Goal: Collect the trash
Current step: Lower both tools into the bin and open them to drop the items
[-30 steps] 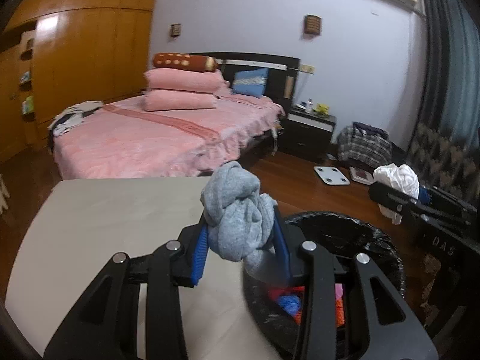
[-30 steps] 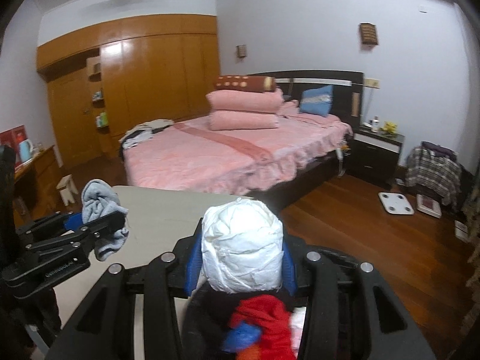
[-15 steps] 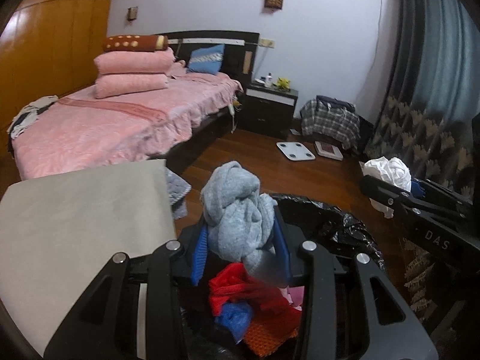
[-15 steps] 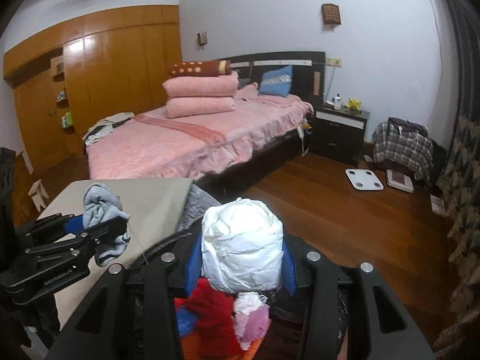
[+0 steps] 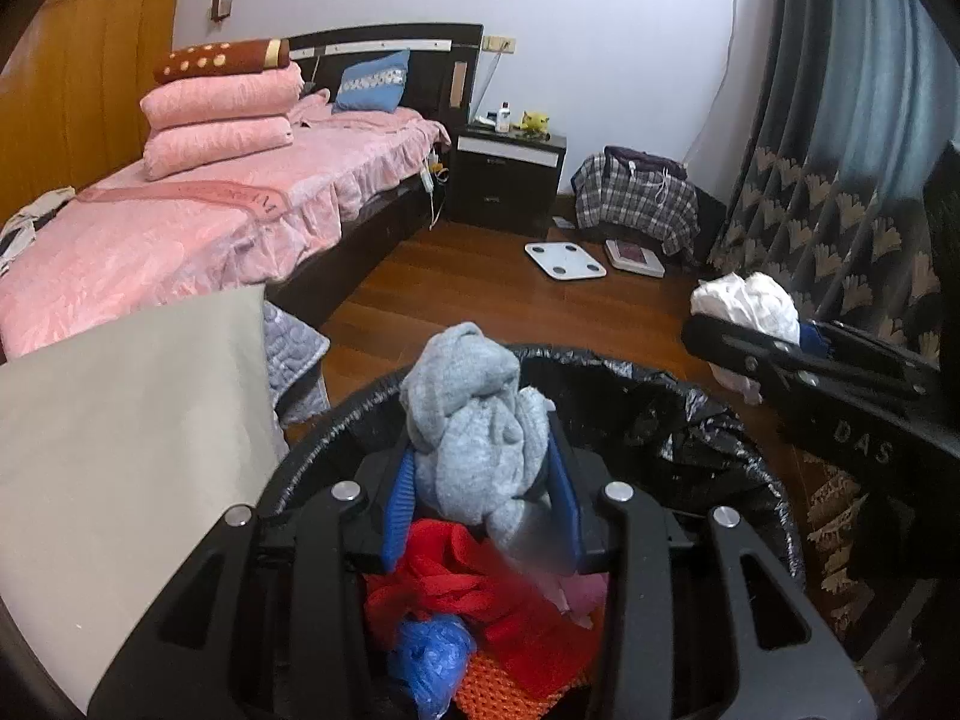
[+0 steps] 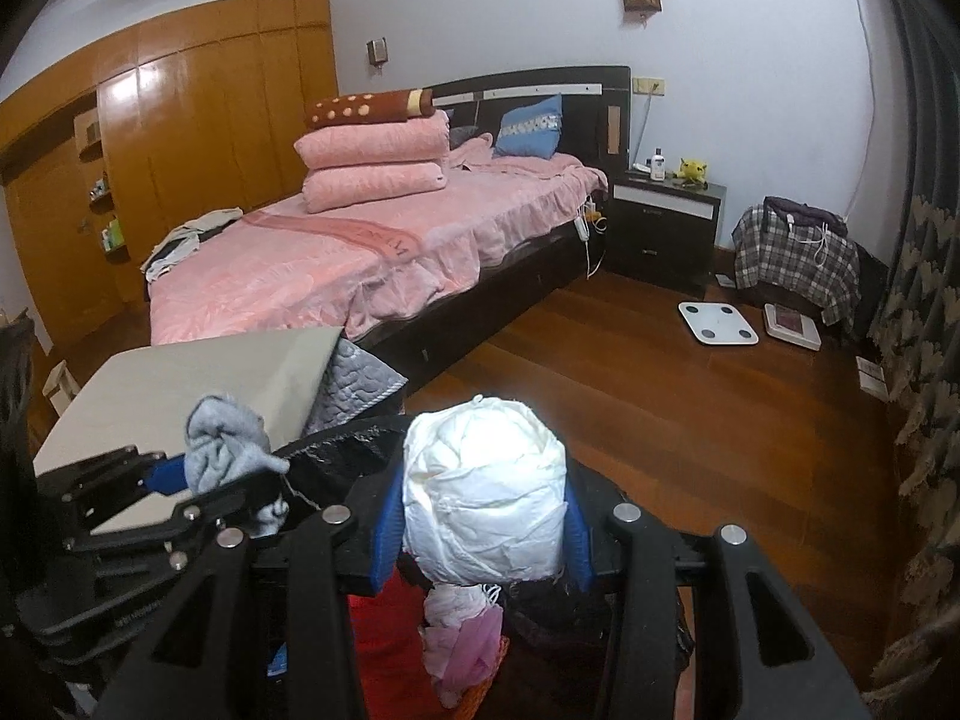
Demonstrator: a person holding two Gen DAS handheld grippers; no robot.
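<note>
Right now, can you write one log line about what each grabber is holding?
left gripper: shut on grey sock | right gripper: shut on white wad | both over trash bin | nothing dropped yet

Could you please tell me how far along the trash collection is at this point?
Done: the black-lined bin already holds red, blue, orange and pink scraps. In hand: the left tool grips a grey cloth wad above the bin, and the right tool grips a white crumpled wad over it too. Left: releasing both wads into the bin.
</note>
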